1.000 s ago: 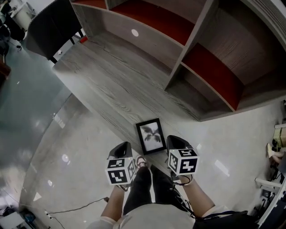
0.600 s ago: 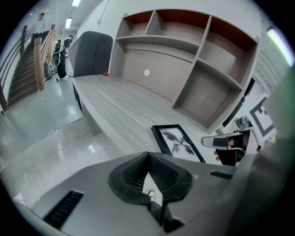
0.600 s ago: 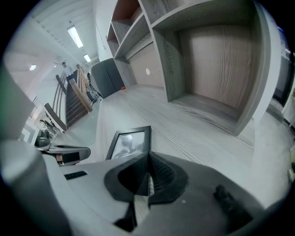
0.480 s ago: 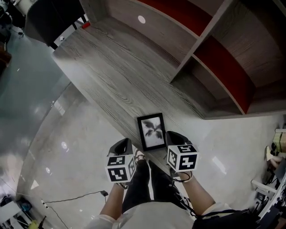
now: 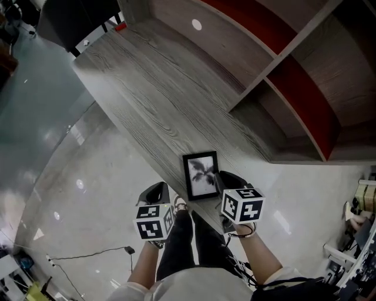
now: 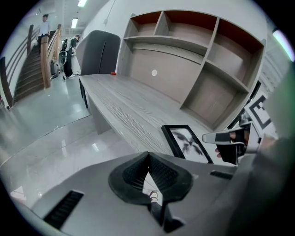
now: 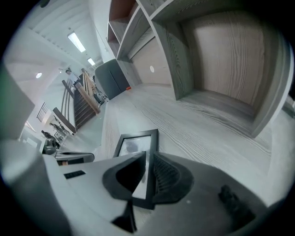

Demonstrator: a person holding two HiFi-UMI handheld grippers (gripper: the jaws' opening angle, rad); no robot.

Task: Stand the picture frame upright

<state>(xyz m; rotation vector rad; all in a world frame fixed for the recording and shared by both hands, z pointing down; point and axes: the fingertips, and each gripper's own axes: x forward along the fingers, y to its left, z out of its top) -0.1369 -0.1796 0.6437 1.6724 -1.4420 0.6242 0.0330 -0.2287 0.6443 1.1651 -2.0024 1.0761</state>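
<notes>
A black picture frame [image 5: 201, 175] with a dark leaf print lies flat on the grey wooden desk [image 5: 147, 94], close to its near edge. It also shows in the left gripper view [image 6: 186, 143] and the right gripper view [image 7: 136, 140]. My right gripper [image 5: 228, 178] hovers at the frame's right edge. Its jaws [image 7: 147, 156] stand a narrow gap apart, and the frame's right bar shows through that gap. My left gripper [image 5: 157, 189] hangs left of the frame, off the desk and over the floor. Its jaw tips [image 6: 148, 156] meet on nothing.
A wooden shelf unit [image 5: 294, 76] with red back panels stands along the desk's far right side. A black chair [image 5: 70, 17] stands at the desk's far end. The person's legs [image 5: 188, 241] are below the grippers, on a glossy floor [image 5: 76, 176].
The right gripper has crept up against the frame's right edge. The frame lies flat as before, and the left gripper has stayed beside the desk edge.
</notes>
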